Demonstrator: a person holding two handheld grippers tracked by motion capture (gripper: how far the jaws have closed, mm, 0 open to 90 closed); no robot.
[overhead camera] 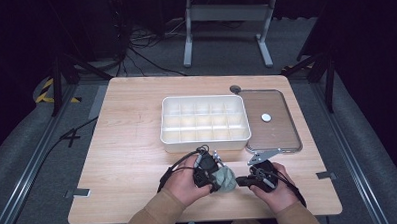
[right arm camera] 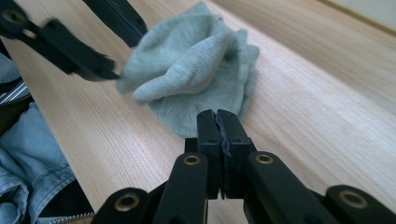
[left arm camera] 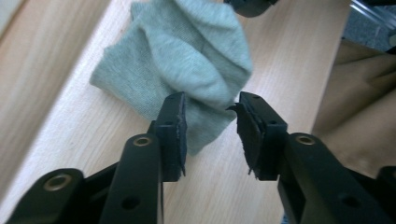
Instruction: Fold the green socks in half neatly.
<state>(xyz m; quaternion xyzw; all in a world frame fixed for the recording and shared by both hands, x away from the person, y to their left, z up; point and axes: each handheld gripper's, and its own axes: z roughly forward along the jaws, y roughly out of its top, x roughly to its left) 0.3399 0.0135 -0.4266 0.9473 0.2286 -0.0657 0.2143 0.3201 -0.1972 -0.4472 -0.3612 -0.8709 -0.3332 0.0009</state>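
A crumpled grey-green cloth lies on the wooden table near its front edge, between my two hands. In the left gripper view the cloth bulges up, and one corner reaches down between the jaws of my left gripper. Those jaws stand apart around that corner without pressing it. My right gripper is shut, its tips on the near edge of the cloth, which bunches up behind them. In the high view my left gripper and right gripper meet the cloth from opposite sides.
A white tray with several compartments sits mid-table beyond the hands. A clear lid with a white knob lies flat to its right. The front table edge and my lap are close behind the grippers.
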